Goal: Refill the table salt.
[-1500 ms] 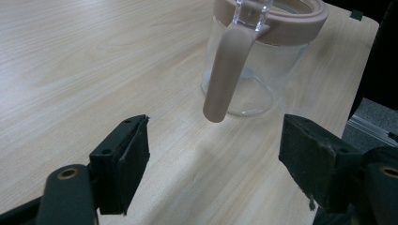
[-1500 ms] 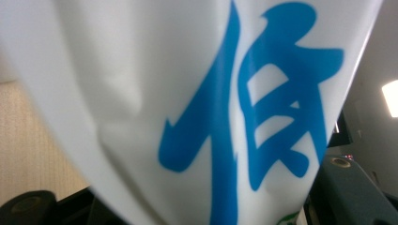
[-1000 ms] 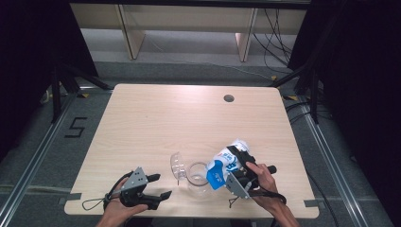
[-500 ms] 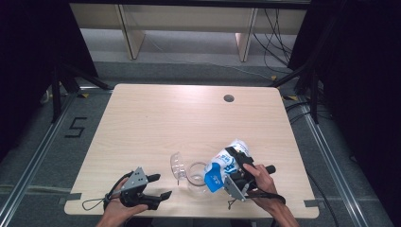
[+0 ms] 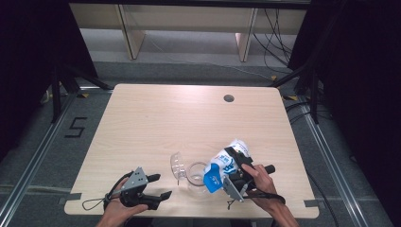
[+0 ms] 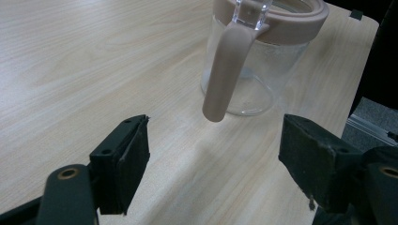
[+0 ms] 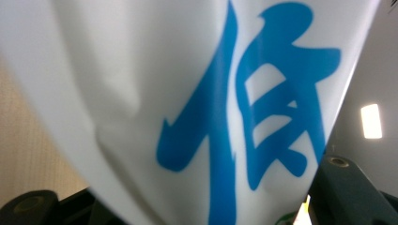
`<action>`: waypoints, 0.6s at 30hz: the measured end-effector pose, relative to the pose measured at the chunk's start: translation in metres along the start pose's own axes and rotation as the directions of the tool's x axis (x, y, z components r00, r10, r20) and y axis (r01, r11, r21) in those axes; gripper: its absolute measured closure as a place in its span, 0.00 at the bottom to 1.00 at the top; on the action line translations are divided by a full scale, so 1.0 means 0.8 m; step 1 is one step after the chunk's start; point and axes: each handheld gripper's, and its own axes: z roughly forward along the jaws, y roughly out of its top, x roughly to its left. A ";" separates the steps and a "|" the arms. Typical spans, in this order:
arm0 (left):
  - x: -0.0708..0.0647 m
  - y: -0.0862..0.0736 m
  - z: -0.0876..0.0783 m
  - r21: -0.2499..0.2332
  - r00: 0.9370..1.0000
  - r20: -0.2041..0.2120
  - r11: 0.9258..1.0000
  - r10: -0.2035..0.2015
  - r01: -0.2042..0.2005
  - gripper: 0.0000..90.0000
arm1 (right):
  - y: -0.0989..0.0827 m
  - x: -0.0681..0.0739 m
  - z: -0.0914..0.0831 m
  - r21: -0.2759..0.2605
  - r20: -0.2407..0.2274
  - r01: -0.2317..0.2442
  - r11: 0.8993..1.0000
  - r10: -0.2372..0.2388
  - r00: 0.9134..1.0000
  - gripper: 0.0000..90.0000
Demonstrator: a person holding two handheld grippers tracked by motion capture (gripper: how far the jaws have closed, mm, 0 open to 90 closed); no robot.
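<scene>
A clear jar (image 5: 195,173) with a beige rim stands near the table's front edge, its clear lid (image 5: 177,163) swung open to the left. In the left gripper view the jar (image 6: 263,70) is close ahead, a beige strap (image 6: 225,70) hanging down its side. My right gripper (image 5: 235,163) is shut on a white bag with blue print (image 5: 221,168), held tilted with its blue end over the jar's mouth. The bag (image 7: 211,93) sits between the right gripper's (image 7: 187,201) jaws. My left gripper (image 5: 161,186) rests open on the table left of the jar, its jaws (image 6: 216,159) with nothing between them.
The wooden table (image 5: 189,118) has a round cable hole (image 5: 229,98) at the back right. Beyond the far edge are shelf legs and cables on the floor. A taped "5" (image 5: 75,127) marks the floor at the left.
</scene>
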 end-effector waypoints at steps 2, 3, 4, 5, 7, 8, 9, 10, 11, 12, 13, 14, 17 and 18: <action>0.000 0.000 0.000 0.000 1.000 -0.004 1.000 0.000 0.000 0.27 | 0.000 0.002 0.000 0.002 0.004 -0.016 1.000 0.016 1.000 0.54; 0.000 0.000 0.000 0.002 1.000 0.001 1.000 0.000 0.000 0.27 | -0.001 0.001 0.002 -0.006 0.002 -0.002 1.000 0.003 1.000 0.54; 0.000 0.000 -0.001 0.007 1.000 0.000 1.000 0.000 0.000 0.27 | -0.001 0.001 0.002 -0.006 0.002 -0.002 1.000 0.003 1.000 0.54; 0.000 0.000 0.000 0.003 1.000 -0.001 1.000 0.003 -0.003 0.27 | -0.001 0.006 0.001 0.010 0.012 -0.032 0.999 0.032 0.999 0.54; 0.000 0.000 0.001 -0.007 1.000 0.000 1.000 0.001 -0.001 0.27 | -0.001 0.008 0.000 0.025 0.006 -0.031 0.999 0.031 0.999 0.54; 0.000 0.000 0.001 -0.005 1.000 -0.003 1.000 0.000 0.000 0.27 | 0.000 0.007 0.000 0.017 0.015 -0.022 1.000 0.022 1.000 0.55; 0.000 0.000 0.001 -0.008 1.000 -0.002 1.000 0.001 -0.001 0.27 | 0.000 0.002 0.000 0.012 0.020 0.030 0.999 -0.031 0.999 0.55; 0.000 0.000 0.001 -0.007 1.000 -0.003 1.000 0.001 -0.001 0.27 | 0.000 0.008 -0.001 0.025 0.014 -0.025 0.999 0.025 1.000 0.55; 0.001 0.000 0.000 -0.001 1.000 -0.001 1.000 0.002 -0.002 0.27 | 0.001 0.004 0.002 0.005 0.019 0.038 0.999 -0.038 0.999 0.55; 0.001 0.000 0.000 -0.001 1.000 -0.001 1.000 0.002 -0.002 0.27 | 0.001 0.004 0.002 0.005 0.019 0.038 0.999 -0.038 0.999 0.55; -0.001 -0.001 0.001 -0.004 1.000 -0.004 1.000 -0.029 0.029 0.27 | 0.001 0.005 0.001 0.010 0.028 0.030 0.999 -0.031 0.999 0.55; -0.001 -0.001 0.000 -0.004 1.000 -0.004 1.000 -0.028 0.028 0.27 | 0.001 0.008 0.000 0.027 0.031 0.005 1.000 -0.006 0.999 0.55; 0.000 0.000 0.000 -0.003 1.000 -0.001 1.000 0.001 -0.001 0.27 | 0.001 0.008 -0.001 0.028 0.036 0.007 1.000 -0.008 0.999 0.55; 0.000 0.000 0.000 -0.002 1.000 0.000 1.000 -0.001 0.001 0.27 | 0.001 0.008 0.000 0.026 0.038 0.011 1.000 -0.012 0.999 0.55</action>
